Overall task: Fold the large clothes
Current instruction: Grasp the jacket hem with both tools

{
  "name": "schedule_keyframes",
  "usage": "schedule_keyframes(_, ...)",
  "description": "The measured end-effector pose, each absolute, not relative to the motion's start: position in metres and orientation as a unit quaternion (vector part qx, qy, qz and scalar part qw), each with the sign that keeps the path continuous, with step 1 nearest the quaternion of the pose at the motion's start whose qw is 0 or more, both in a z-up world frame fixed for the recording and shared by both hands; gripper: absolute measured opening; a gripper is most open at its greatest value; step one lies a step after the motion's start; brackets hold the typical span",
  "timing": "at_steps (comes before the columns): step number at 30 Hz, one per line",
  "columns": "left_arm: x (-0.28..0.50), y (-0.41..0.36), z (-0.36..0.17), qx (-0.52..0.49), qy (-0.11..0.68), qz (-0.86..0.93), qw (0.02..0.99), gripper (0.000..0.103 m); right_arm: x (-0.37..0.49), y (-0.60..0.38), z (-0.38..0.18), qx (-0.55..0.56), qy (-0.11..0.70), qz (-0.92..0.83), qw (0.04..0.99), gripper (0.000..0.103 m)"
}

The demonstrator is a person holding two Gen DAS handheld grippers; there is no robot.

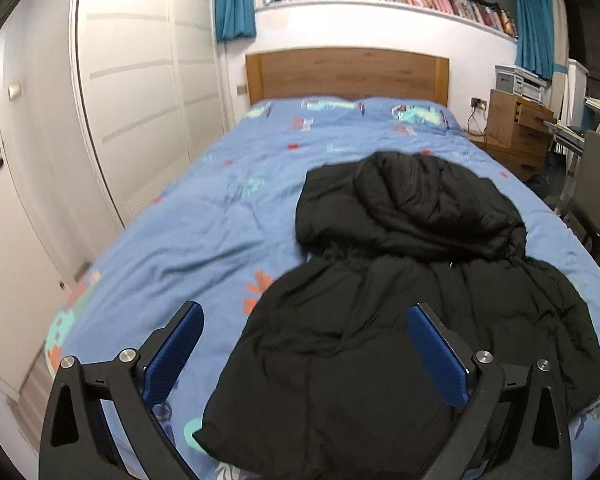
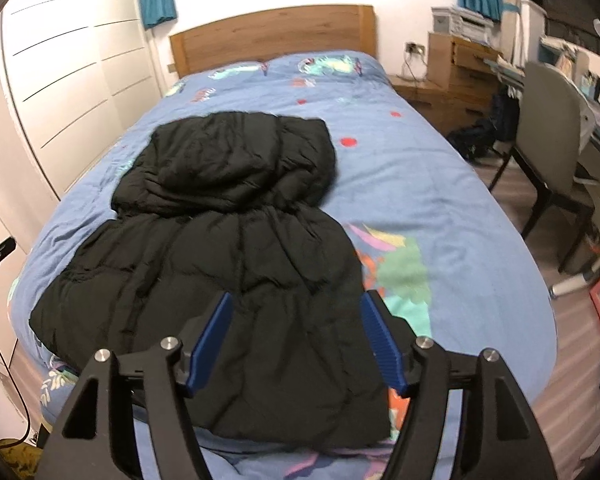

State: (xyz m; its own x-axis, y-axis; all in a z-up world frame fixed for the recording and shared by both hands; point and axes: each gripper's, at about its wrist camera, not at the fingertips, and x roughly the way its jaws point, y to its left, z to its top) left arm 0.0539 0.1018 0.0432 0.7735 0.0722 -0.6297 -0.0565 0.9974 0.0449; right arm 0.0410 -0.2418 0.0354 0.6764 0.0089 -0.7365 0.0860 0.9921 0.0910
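A black padded coat [image 1: 400, 300] is shown lying on the bed [image 1: 172, 232], hood toward the headboard [image 1: 346, 74]. To the coat's left, the left tool [image 1: 304, 356] is held wide open, empty; over its hem, the right tool [image 2: 296, 344] is likewise parted, empty. A fold appears just laid; regrasping the hem is judged next.

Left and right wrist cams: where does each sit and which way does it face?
Left wrist: on the left claw, angled down over the foot of the bed toward the headboard; both fingers show, open.
Right wrist: on the right claw, same heading; fingers open, the other claw at the left edge.
Shared: black jacket, bed, headboard.
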Motion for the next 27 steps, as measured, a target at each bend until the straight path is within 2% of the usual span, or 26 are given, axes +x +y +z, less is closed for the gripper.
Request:
schedule_keyframes(9, 0.081, 0.175, -0.033, -0.073, 0.432, 0.031, 0.898, 0.102, 0.05, -0.291, -0.036, 0.122, 0.47, -0.038, 0.873, 0.068)
schedule_keyframes(17, 0.099, 0.232, -0.09, -0.151, 0.477, 0.011, 0.866, 0.102, 0.069, -0.304, -0.103, 0.18, 0.526, -0.014, 0.831, 0.068)
schedule_keyframes(27, 0.089, 0.244, -0.142, -0.253, 0.534, -0.096, 0.801, 0.102, 0.075, -0.301, -0.135, 0.218, 0.55, 0.047, 0.805, 0.072)
